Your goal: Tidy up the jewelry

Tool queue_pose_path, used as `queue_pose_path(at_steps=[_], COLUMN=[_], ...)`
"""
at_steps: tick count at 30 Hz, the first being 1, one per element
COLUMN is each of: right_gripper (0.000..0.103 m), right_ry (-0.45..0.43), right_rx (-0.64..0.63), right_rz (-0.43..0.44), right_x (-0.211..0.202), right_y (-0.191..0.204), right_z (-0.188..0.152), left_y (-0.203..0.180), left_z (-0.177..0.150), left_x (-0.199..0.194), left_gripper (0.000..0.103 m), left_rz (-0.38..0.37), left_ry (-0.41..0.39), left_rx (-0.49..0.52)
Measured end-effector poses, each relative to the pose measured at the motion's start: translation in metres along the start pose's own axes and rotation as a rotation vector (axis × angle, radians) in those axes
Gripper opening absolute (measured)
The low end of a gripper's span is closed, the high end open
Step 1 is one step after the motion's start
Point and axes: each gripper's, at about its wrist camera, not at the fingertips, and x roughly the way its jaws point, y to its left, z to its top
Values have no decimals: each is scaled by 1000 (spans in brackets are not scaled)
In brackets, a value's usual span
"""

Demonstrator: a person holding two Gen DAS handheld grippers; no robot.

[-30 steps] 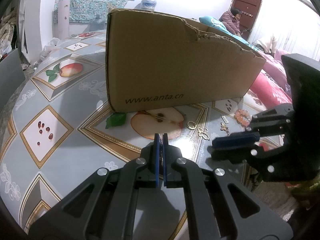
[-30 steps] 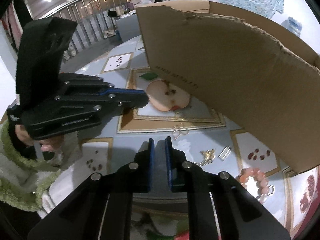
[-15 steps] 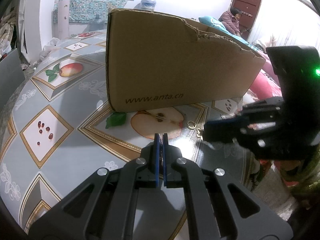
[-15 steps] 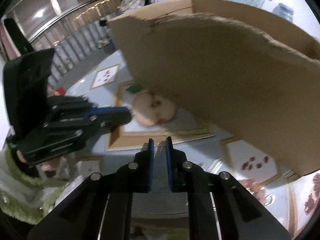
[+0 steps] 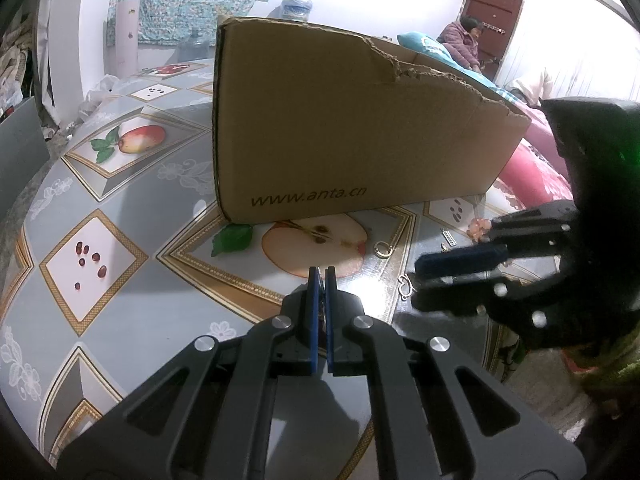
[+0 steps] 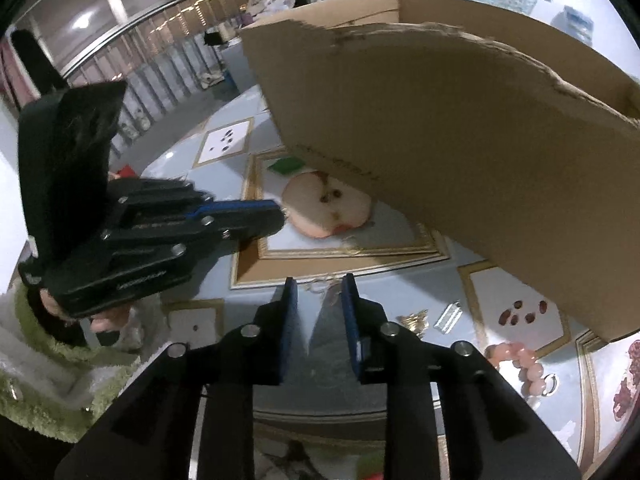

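Left gripper (image 5: 319, 276): you hold it angled down over the desk (image 5: 132, 320), blue pads pressed together, nothing visibly between them. It points at the sliced-apple print on the desk cover.

Right gripper (image 6: 318, 286): you hold it tilted steeply down, to the right of your left gripper. Its jaws have just been opening and now stand apart with nothing between them; only the desk surface shows through the gap.

Cardboard box (image 5: 352, 128): it stands upright on the desk beyond both grippers, top open, upper edge torn, web address printed low on the near wall. Its contents cannot be seen from either view.

Jewelry, loose on the desk, none of it in the box:
- gold ring (image 5: 382, 249), ahead and right of your left gripper, near the apple print;
- looped gold piece (image 5: 406, 286), just beyond your right gripper's tips;
- small gold cluster (image 6: 412, 317), right of your right gripper;
- silver bar clasp (image 6: 450, 316), just beside that cluster;
- pink bead bracelet (image 6: 520, 360), farther right, near the box's corner.

Sleeve (image 6: 32, 344): fuzzy green and white, behind your left gripper.
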Motion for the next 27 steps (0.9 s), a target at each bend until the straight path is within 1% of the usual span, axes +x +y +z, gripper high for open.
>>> queue_pose_path(at_steps=[3, 4, 7, 10, 13, 14, 17, 19, 22, 26, 27], right_gripper=[24, 27, 30, 30, 30, 30, 21, 20, 20, 19, 8], right_ry=[-10, -14, -31, -56, -72, -73, -70, -65, -61, -61, -63], right_rx=[-9, -4, 43, 43, 13, 7, 15, 15, -8, 6, 8], right_rz=[-44, -52, -69, -132, -200, -208, -205, -192, -199, -177, -174], right_x=[-3, -2, -1, 1, 4, 8, 7, 7, 9, 8, 7], right_y=[3, 3, 4, 13, 23, 24, 20, 17, 18, 14, 13], right_z=[-2, -1, -2, -4, -5, -4, -2, -2, -1, -2, -2], left_y=[0, 0, 0, -1, 0, -1, -1, -1, -2, -1, -2], left_z=[0, 0, 0, -1, 0, 0, 0, 1, 0, 0, 0], left_x=[0, 0, 0, 0, 0, -1, -1, -1, -1, -1, -1], left_gripper=[2, 2, 2, 2, 2, 2, 2, 2, 2, 2, 2], left_rz=[0, 0, 0, 1, 0, 0, -1, -1, -1, -2, -1], left_ry=[-1, -1, 0, -1, -1, -2, -2, -3, -6, -6, -5], left_rx=[-1, -1, -1, -2, -3, -4, -2, -4, -7, -6, -5])
